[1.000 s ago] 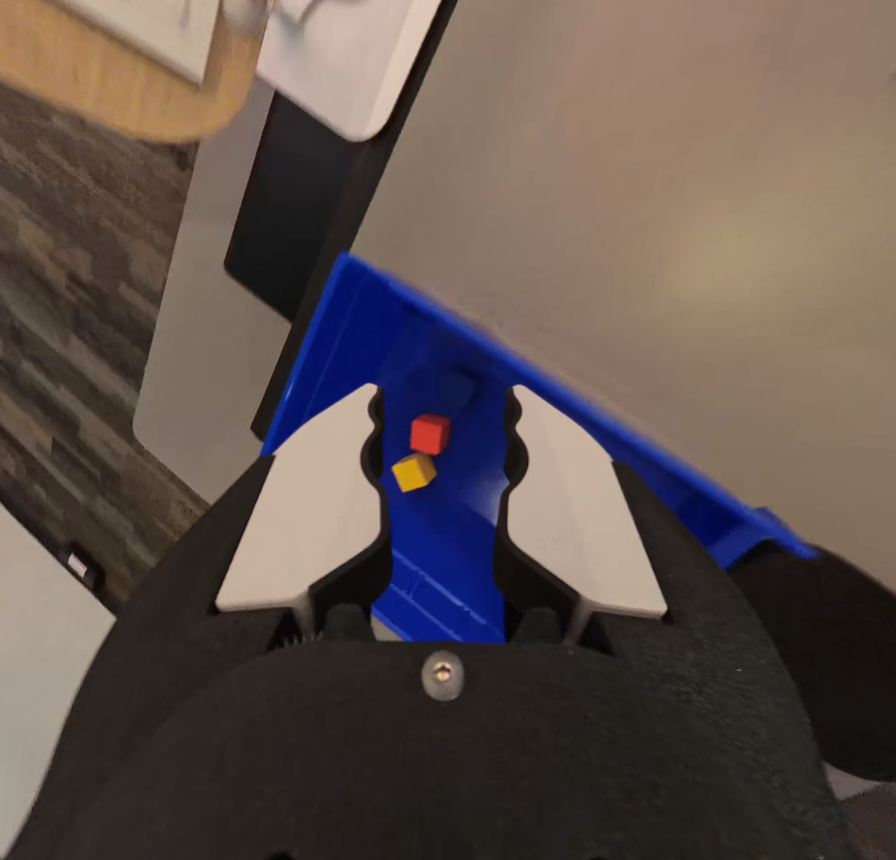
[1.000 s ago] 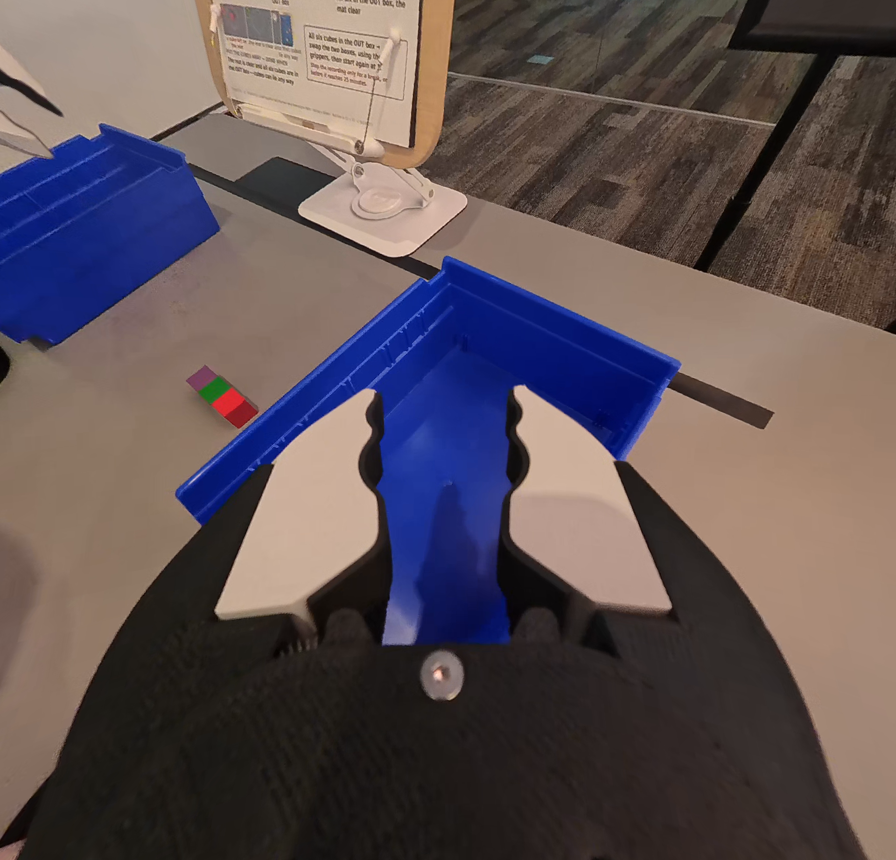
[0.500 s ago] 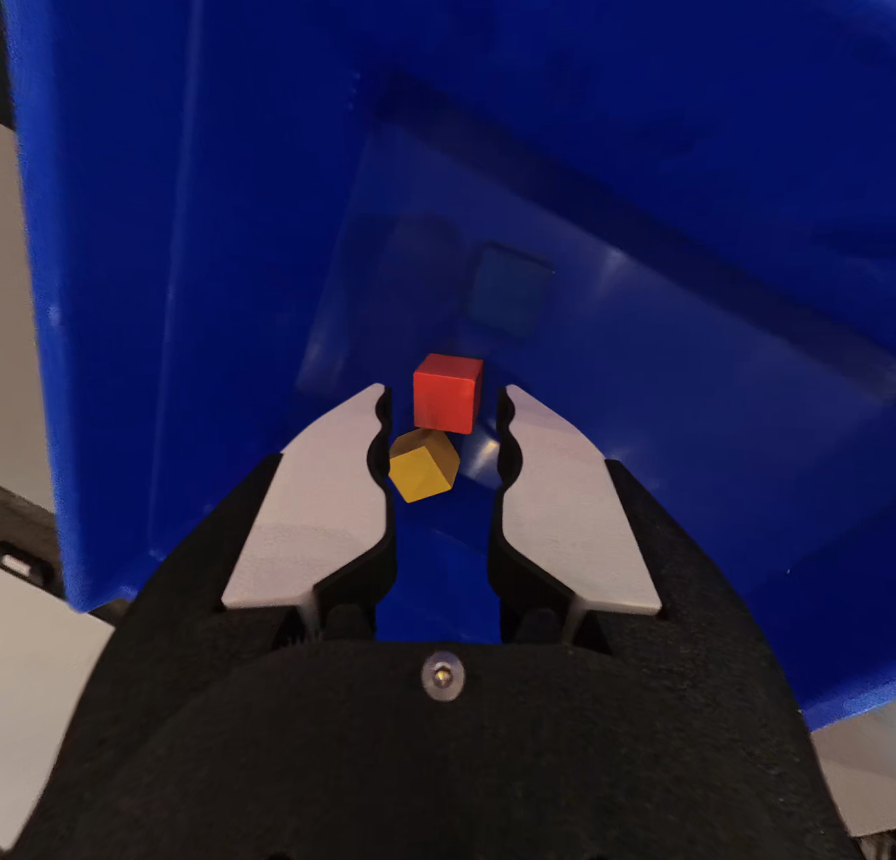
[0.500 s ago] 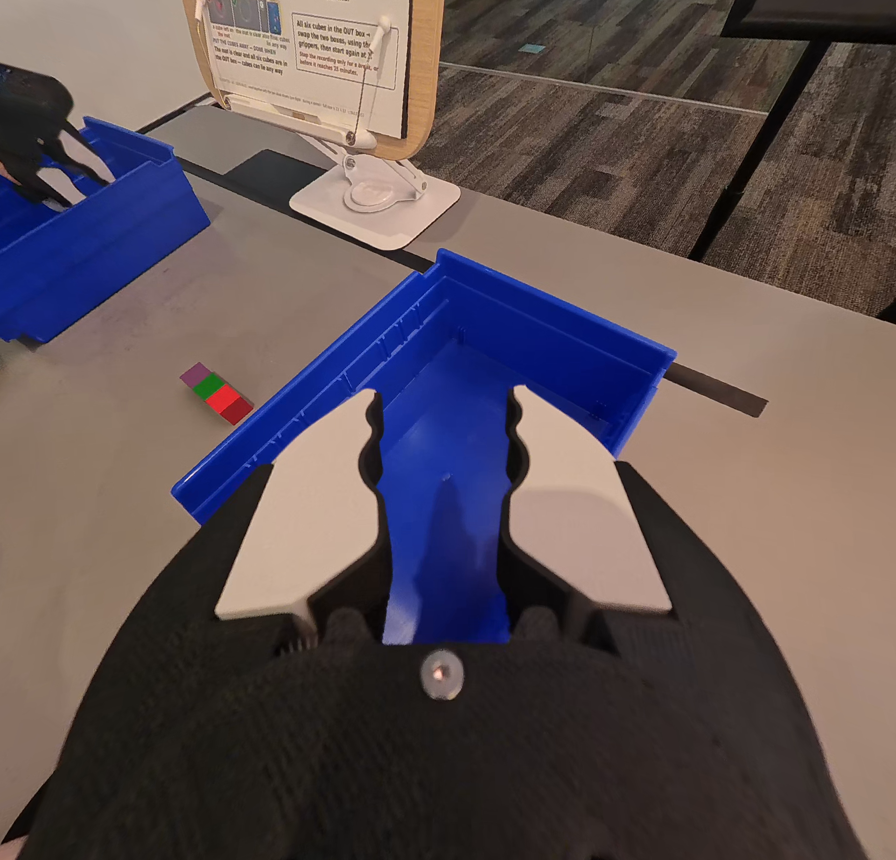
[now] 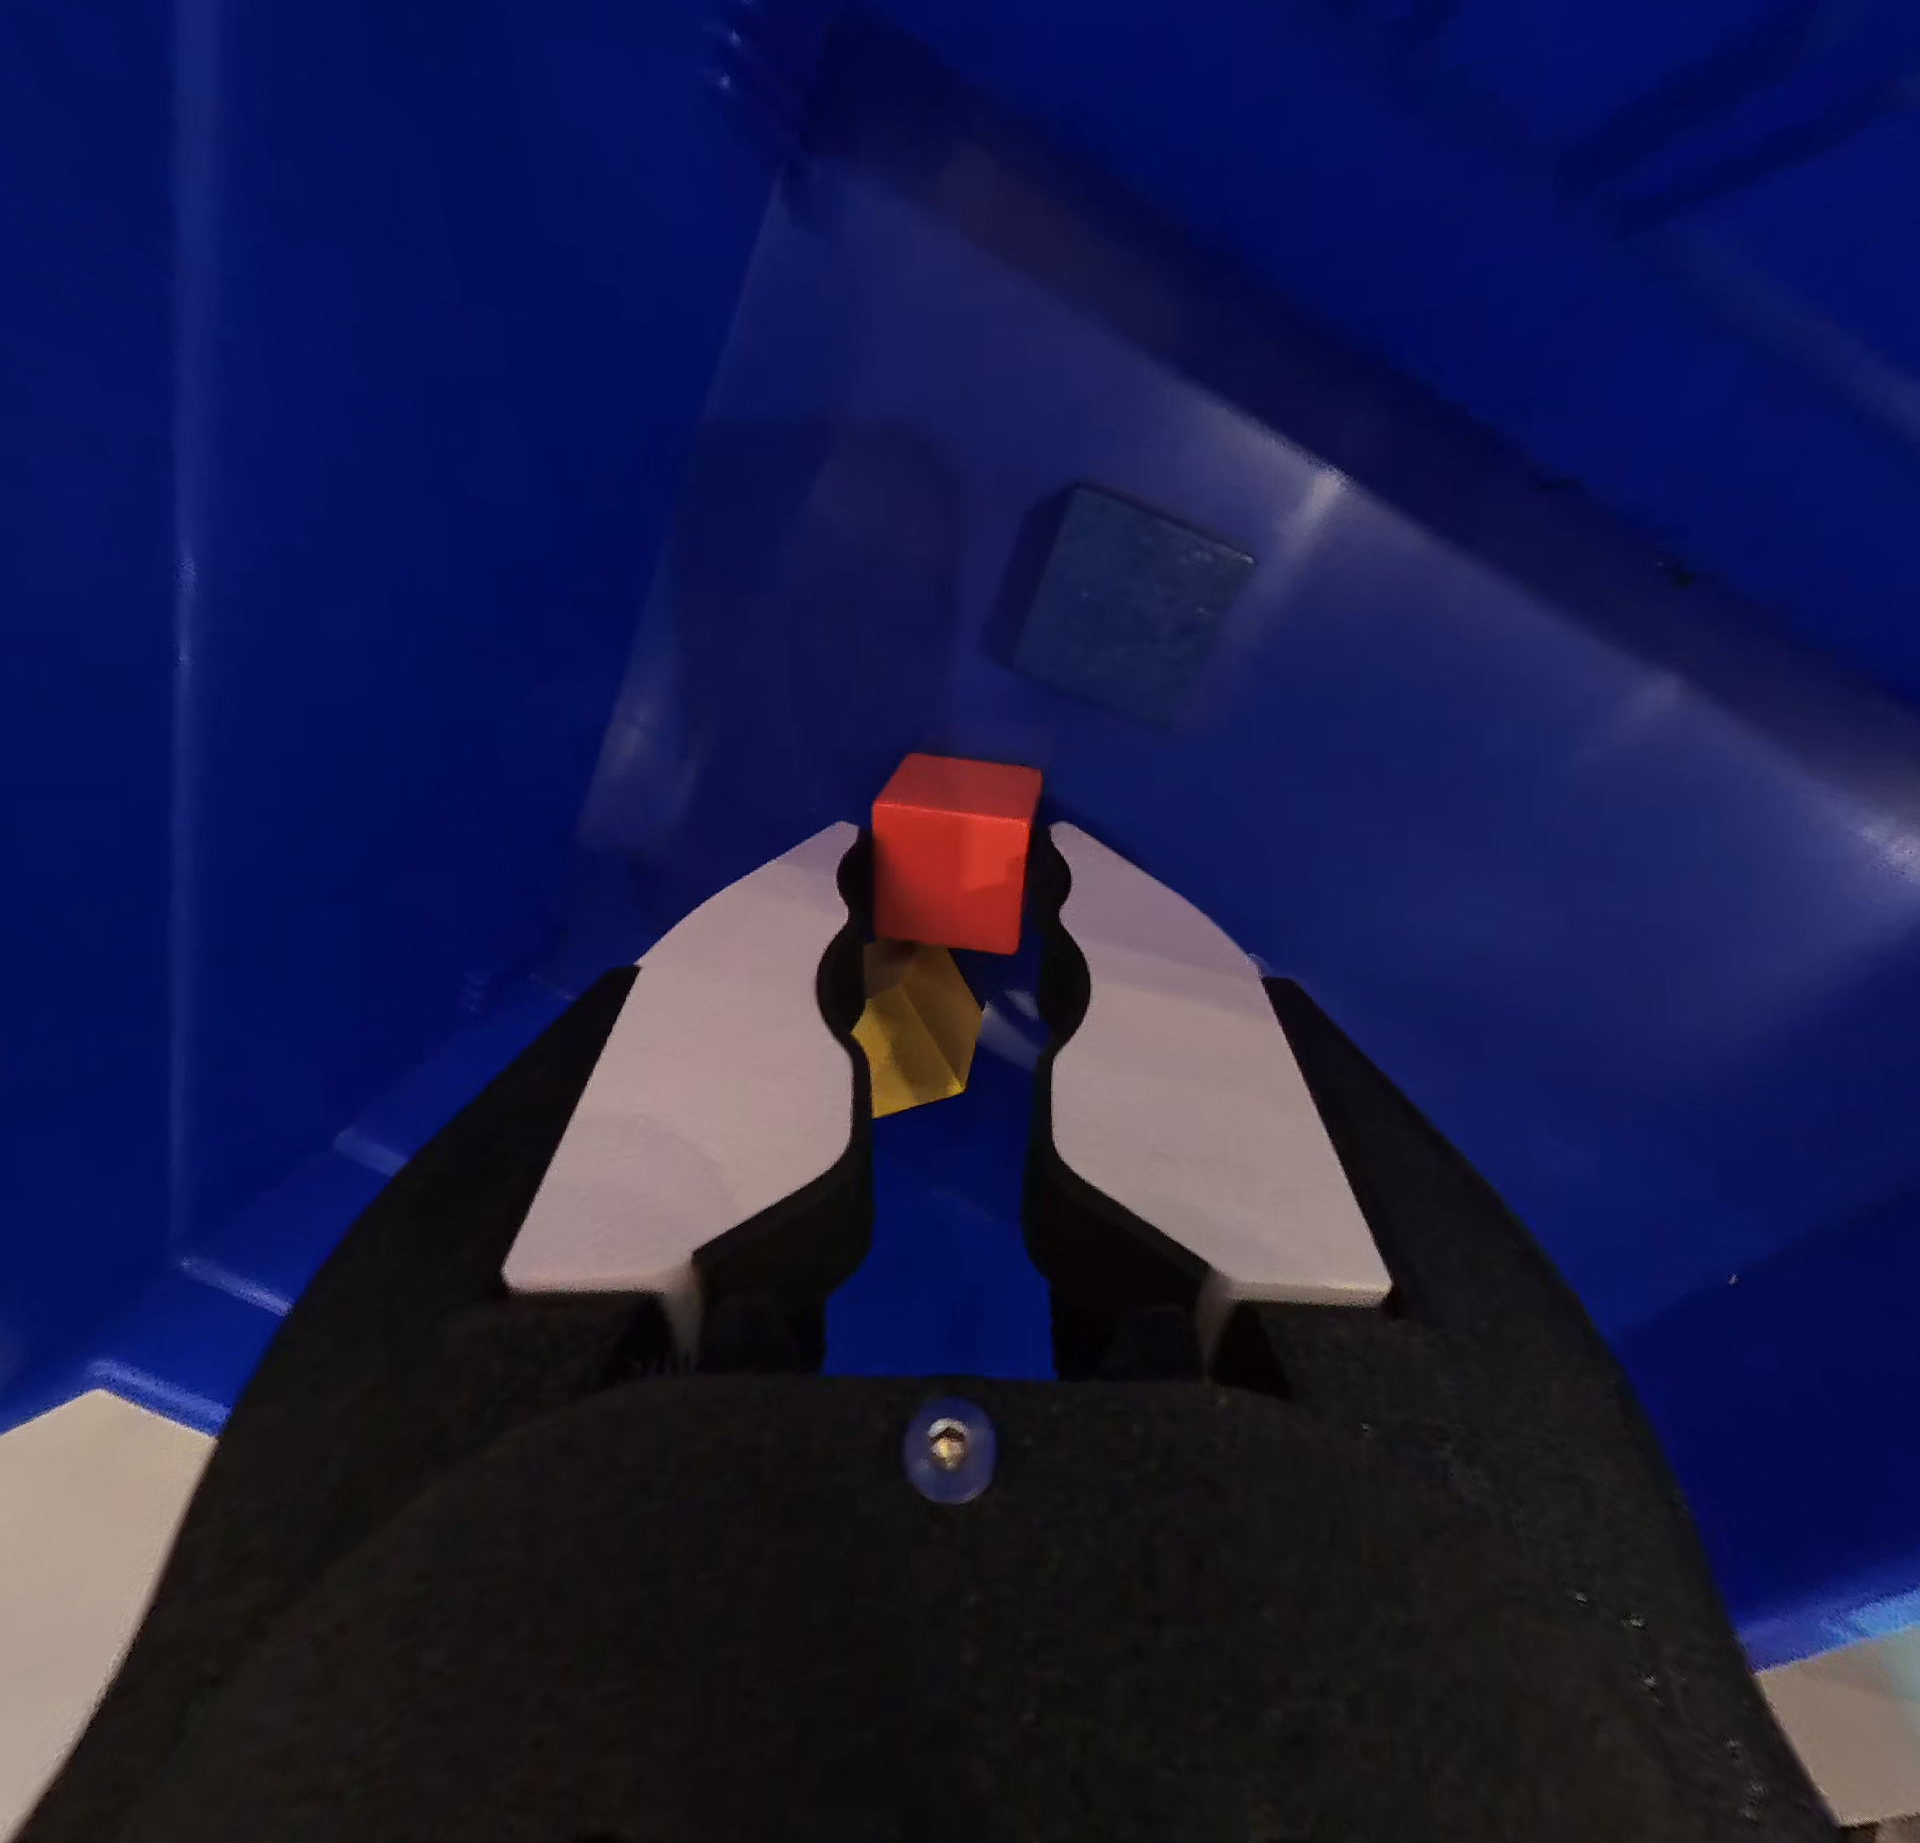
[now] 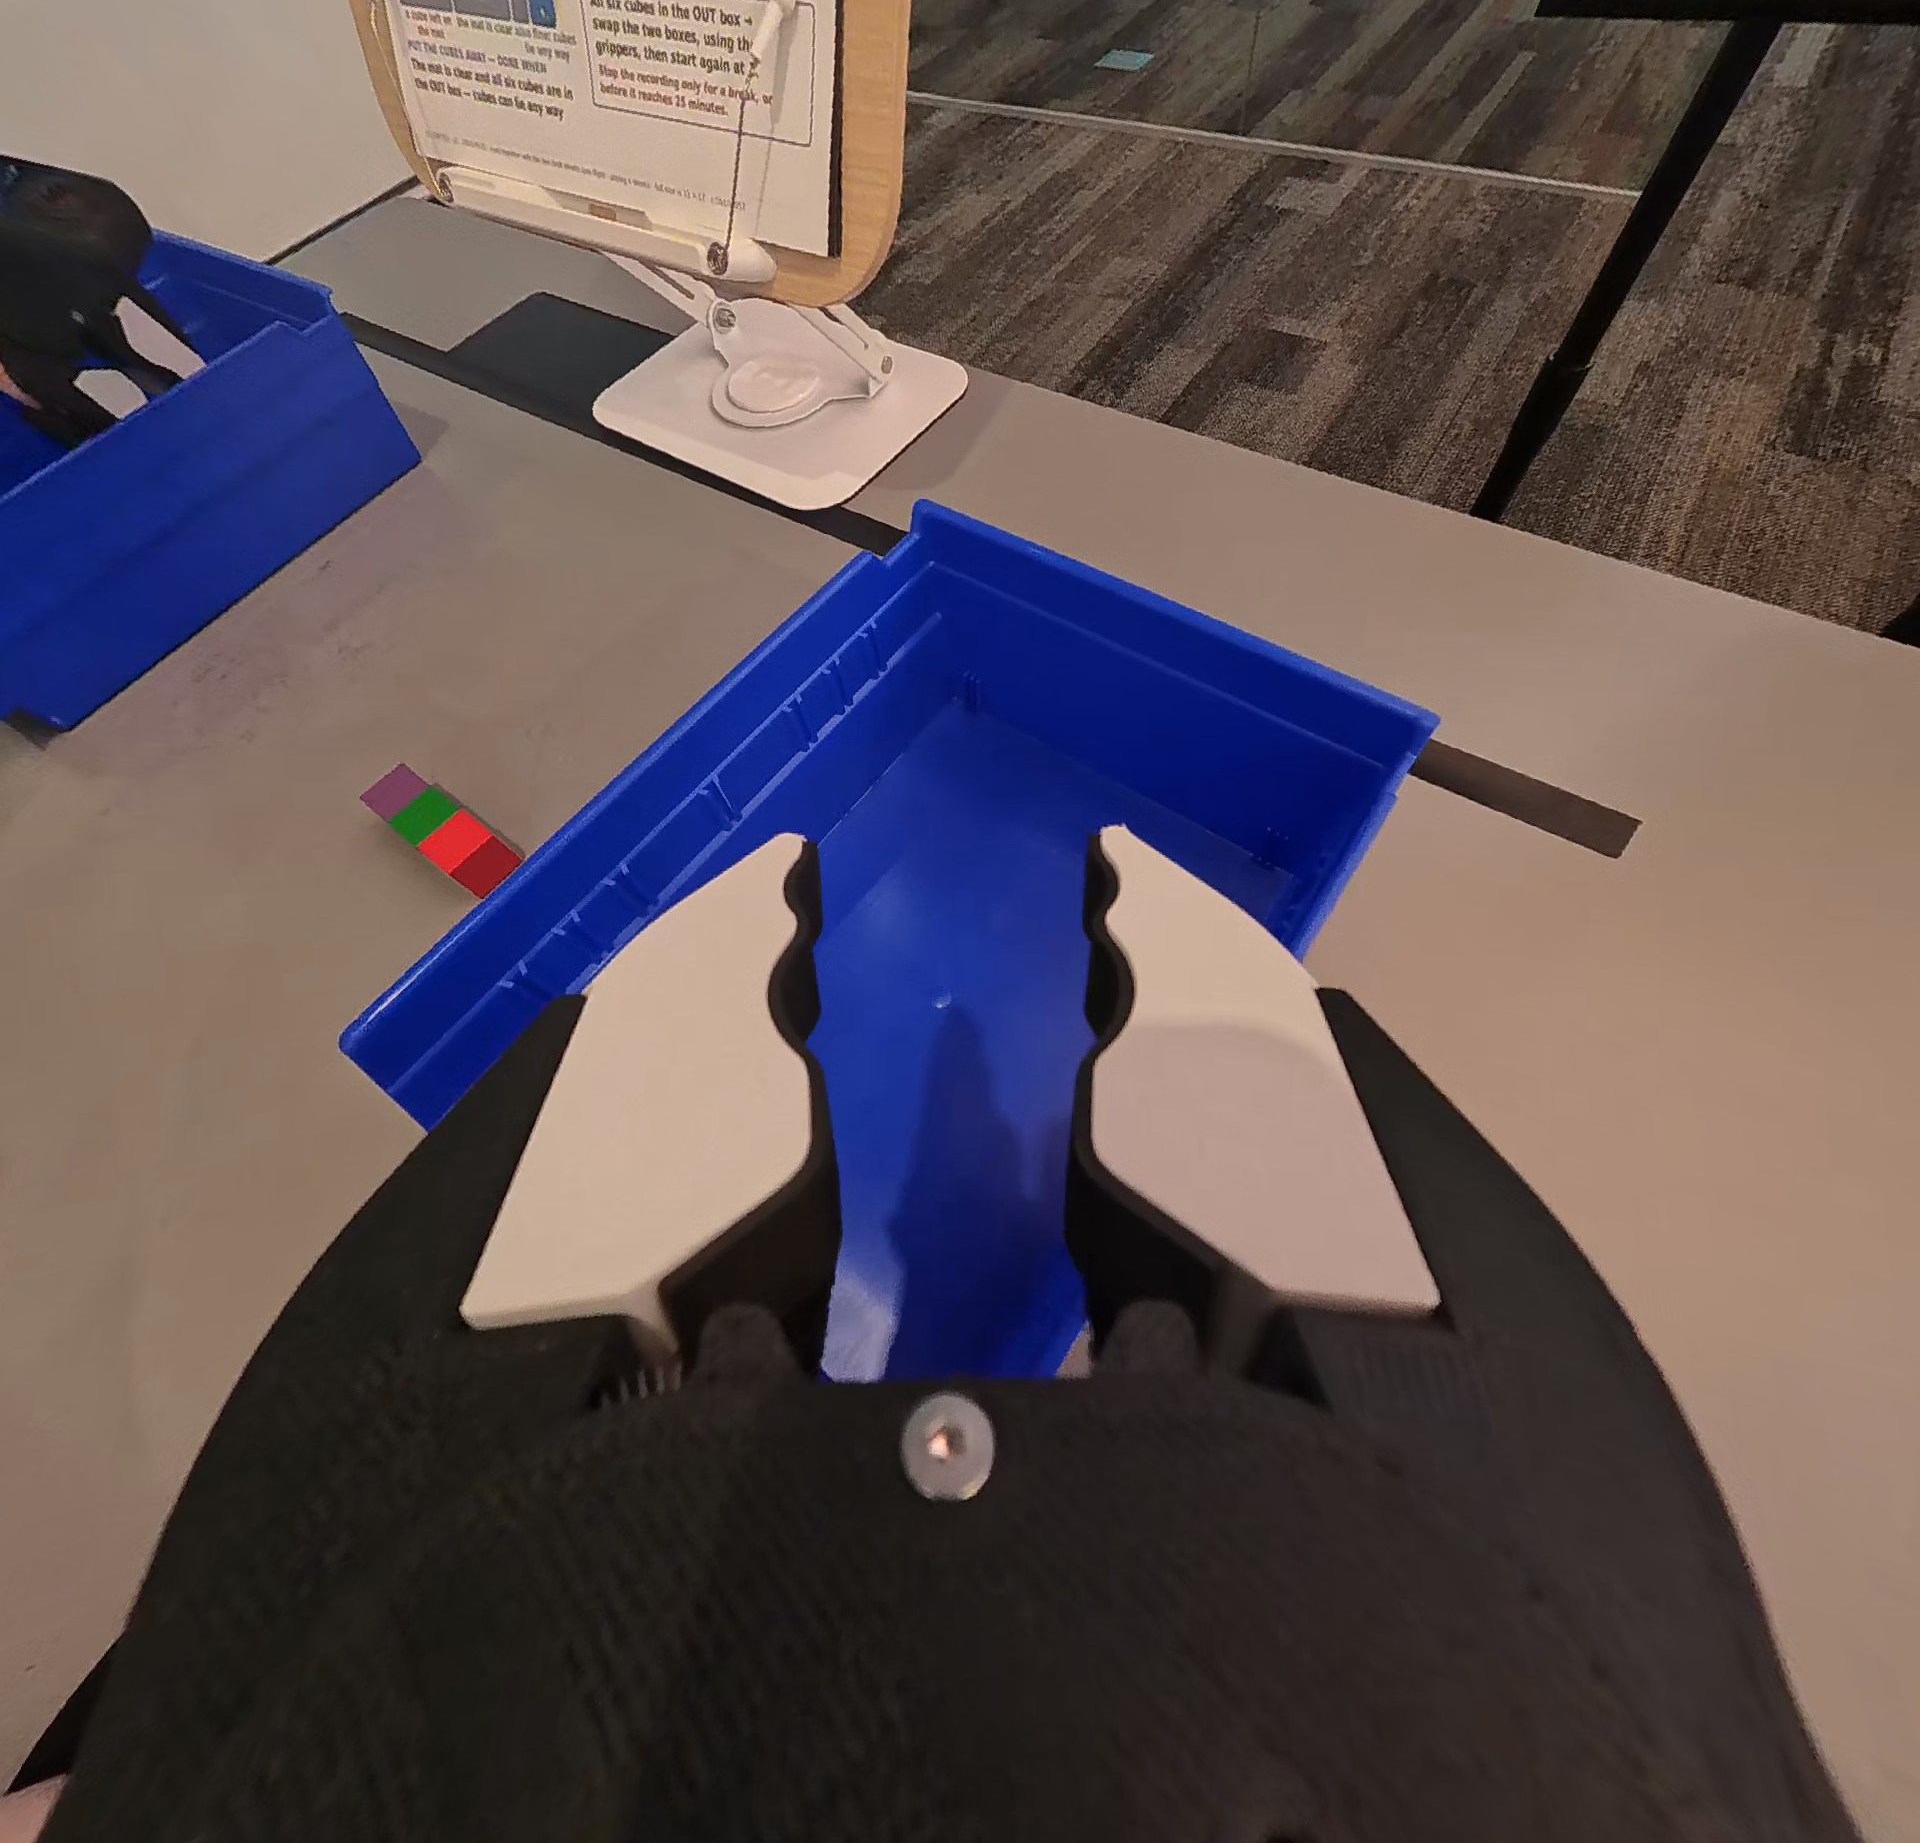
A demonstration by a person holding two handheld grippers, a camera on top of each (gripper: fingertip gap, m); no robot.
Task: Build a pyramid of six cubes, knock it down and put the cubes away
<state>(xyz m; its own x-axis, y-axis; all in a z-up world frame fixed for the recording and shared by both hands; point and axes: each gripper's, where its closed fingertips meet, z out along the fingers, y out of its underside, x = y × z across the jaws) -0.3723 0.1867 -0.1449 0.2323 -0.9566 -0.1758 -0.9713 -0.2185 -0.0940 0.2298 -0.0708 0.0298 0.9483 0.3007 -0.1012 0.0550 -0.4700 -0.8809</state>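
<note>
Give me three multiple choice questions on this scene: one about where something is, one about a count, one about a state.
1. Where is the row of three cubes?
A. Inside the near bin
B. On the table beside the near bin
C. On the sign stand's base

2. How many cubes show in the bin the left gripper reaches into?
A. One
B. Three
C. Five

3. What state is the right gripper in?
A. Open and empty
B. Shut on a cube
C. Shut on a bin wall

Answers:
1. B: the row of three cubes lies on the table, just outside the near bin.
2. B: the red cube between the left gripper fingers, a yellow cube and a blue cube.
3. A: the right gripper fingers stand apart with only bin floor between.
</note>
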